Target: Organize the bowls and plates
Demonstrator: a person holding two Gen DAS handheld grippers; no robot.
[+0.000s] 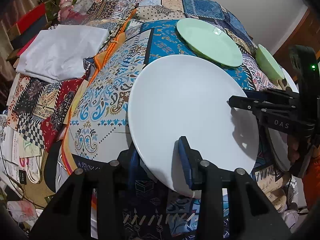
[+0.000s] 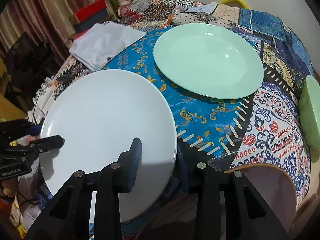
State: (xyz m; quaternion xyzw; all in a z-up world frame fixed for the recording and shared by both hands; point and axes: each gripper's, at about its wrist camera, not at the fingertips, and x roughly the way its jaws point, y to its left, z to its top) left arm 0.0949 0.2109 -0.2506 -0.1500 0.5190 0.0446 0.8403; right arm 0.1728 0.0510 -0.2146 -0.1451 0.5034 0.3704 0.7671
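Note:
A large white plate (image 1: 190, 108) is held in the air over the near side of the table, tilted. My left gripper (image 1: 160, 160) is shut on its near rim. My right gripper (image 2: 158, 158) is shut on the opposite rim of the white plate (image 2: 106, 124), and it shows in the left wrist view (image 1: 240, 102) at the plate's right edge. A pale green plate (image 2: 208, 60) lies flat on the patchwork cloth beyond; it also shows in the left wrist view (image 1: 208, 40). A pale green bowl (image 2: 311, 108) stands at the table's right edge, also in the left wrist view (image 1: 268, 62).
A folded white cloth (image 1: 60, 50) lies at the back left of the table (image 1: 104, 92). Boxes, a pink toy (image 2: 124, 2) and curtains stand behind it. Papers and cables lie on the floor to the left. The table's wooden edge (image 2: 270, 172) curves near the right gripper.

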